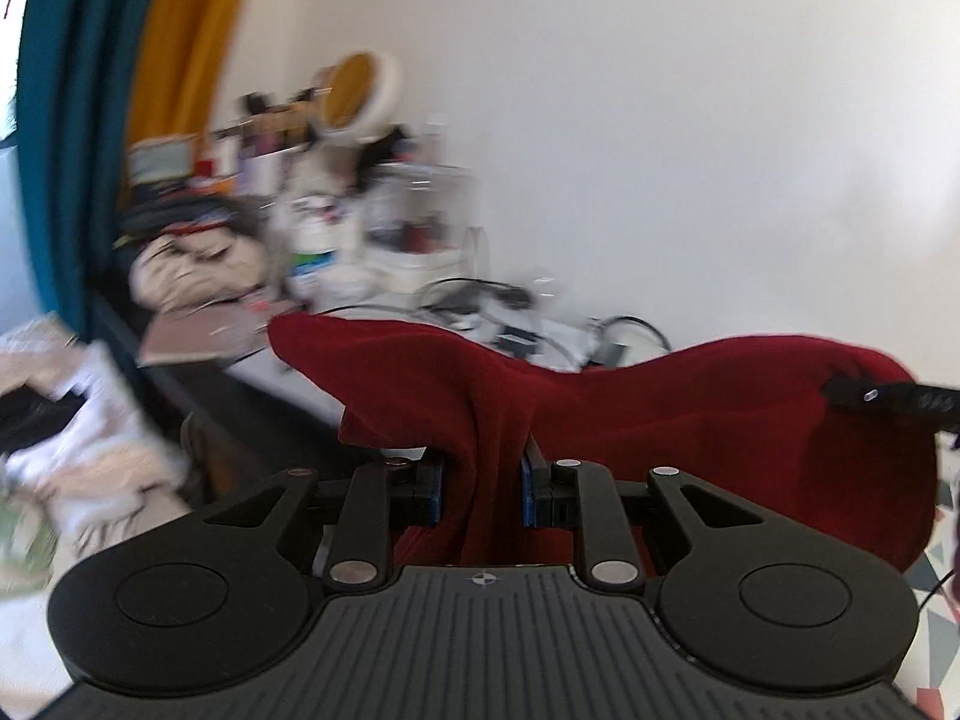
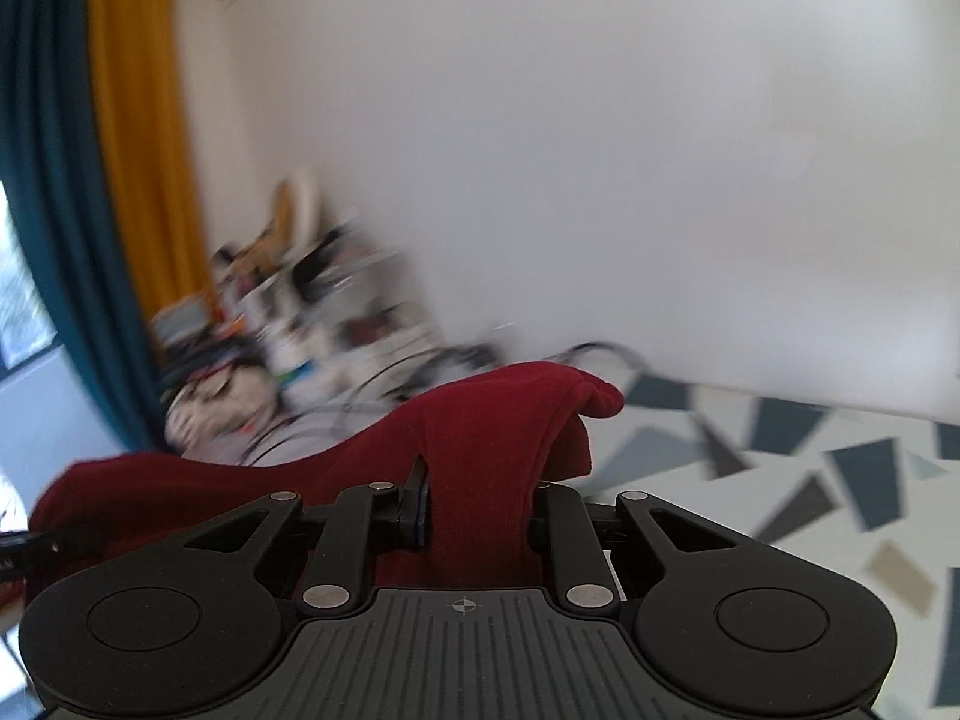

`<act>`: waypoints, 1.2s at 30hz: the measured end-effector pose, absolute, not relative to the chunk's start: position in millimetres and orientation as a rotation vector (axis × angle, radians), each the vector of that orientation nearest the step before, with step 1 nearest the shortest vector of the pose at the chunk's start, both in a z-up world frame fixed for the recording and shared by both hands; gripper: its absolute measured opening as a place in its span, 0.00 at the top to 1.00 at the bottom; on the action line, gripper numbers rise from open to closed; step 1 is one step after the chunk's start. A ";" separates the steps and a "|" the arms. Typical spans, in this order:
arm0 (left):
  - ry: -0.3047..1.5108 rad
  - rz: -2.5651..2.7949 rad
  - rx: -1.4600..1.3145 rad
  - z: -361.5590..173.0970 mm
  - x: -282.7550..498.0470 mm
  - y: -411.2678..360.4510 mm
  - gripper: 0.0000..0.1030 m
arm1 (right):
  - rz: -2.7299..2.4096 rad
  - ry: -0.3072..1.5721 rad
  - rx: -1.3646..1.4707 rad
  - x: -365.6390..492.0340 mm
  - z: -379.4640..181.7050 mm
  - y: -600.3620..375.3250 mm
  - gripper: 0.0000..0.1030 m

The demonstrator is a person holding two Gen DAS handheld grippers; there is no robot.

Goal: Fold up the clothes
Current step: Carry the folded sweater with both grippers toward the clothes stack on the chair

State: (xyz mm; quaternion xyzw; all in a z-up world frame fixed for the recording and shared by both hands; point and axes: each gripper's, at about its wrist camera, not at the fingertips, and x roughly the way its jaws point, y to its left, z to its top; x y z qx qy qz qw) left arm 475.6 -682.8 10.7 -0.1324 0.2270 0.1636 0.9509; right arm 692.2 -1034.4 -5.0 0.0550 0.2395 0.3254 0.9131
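You get soft daylight from the window [image 2: 24, 312] at the left edge of both views, and it leaves the white wall [image 1: 660, 120] evenly bright without glare or hard shadows. Motion blur smears the cluttered shelf [image 1: 336, 192] and the patterned surface [image 2: 810, 468], while each gripper body close to your lens stays sharp. The fisheye bends the curtains [image 1: 72, 138] into arcs and darkens the corners.

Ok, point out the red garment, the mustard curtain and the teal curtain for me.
red garment [image 1: 690, 402], left wrist view, on its raised span right of the grip.
mustard curtain [image 2: 135, 150], right wrist view, mid-length.
teal curtain [image 1: 72, 150], left wrist view, on its folds.
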 end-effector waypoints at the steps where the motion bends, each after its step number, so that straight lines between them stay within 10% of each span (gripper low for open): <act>1: 0.463 0.354 -0.280 9.0 460.7 -670.5 0.78 | 0.697 0.504 0.104 681.6 -5.0 -1012.7 0.85; 36: 0.360 1.015 -0.611 -19.3 207.0 -325.7 0.78 | 1.509 0.652 -0.135 529.2 -10.9 -417.7 0.85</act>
